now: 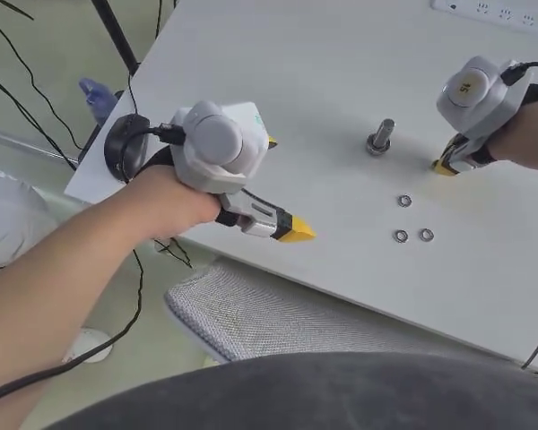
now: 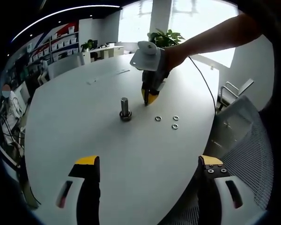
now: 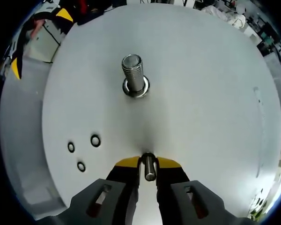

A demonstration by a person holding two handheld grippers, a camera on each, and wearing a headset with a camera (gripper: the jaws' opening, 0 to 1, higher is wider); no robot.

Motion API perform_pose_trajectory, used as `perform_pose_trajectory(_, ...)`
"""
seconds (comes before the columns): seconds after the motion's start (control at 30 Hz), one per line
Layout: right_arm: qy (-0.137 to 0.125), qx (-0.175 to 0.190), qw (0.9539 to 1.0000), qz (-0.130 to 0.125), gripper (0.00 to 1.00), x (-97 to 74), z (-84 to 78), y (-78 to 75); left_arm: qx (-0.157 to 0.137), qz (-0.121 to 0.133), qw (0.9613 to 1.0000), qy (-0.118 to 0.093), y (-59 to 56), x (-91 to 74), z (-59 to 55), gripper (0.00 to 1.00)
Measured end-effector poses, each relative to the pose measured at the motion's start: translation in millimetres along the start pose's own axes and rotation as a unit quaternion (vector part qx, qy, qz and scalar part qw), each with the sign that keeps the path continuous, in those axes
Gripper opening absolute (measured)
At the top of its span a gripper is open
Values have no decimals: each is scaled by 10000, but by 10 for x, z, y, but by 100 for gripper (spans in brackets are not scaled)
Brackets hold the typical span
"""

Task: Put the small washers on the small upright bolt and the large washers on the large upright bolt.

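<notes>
Nearest to me, the person's left hand (image 1: 175,202) is reaching in from the near left and holding the left gripper (image 1: 296,231) just over the near edge of the white table (image 1: 341,54). In the left gripper view its jaws are standing wide apart with nothing between them. Across on the right, the right gripper (image 1: 444,167) is pointing its yellow tips down at the tabletop, and these are pinching a small bolt (image 3: 150,168) tight; I cannot tell whether it is resting on the surface. A little to its left, the large bolt (image 1: 381,136) is standing upright with a wider metal ring at its foot. Three small washers (image 1: 404,201) are lying flat and loose on the table, nearer than both bolts. A mesh chair (image 1: 251,313) is sitting below the near edge.
</notes>
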State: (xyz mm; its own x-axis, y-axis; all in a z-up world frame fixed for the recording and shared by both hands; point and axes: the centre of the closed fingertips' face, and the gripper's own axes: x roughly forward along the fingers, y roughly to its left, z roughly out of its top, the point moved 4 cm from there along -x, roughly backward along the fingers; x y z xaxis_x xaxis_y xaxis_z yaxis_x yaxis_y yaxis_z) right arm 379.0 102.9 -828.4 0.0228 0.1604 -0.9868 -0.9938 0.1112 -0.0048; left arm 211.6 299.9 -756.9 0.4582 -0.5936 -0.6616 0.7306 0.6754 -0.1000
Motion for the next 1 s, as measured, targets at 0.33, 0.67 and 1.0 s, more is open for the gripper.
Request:
perform_pose_trajectory(0.33,-107,-203,9997,-42,26,26,19,-9,6,18,10000,-28,2,-11,14,86)
perform_pose_trajectory(0.67,-77,-218,9997,41,26,-40,22,-13,-7,16,10000,-50,-17,-40,22,86)
perform_pose_trajectory(1.0,-65,-189,9998,88,26,-192,14,24,27,75,9999,-110,-14,-63,115,88)
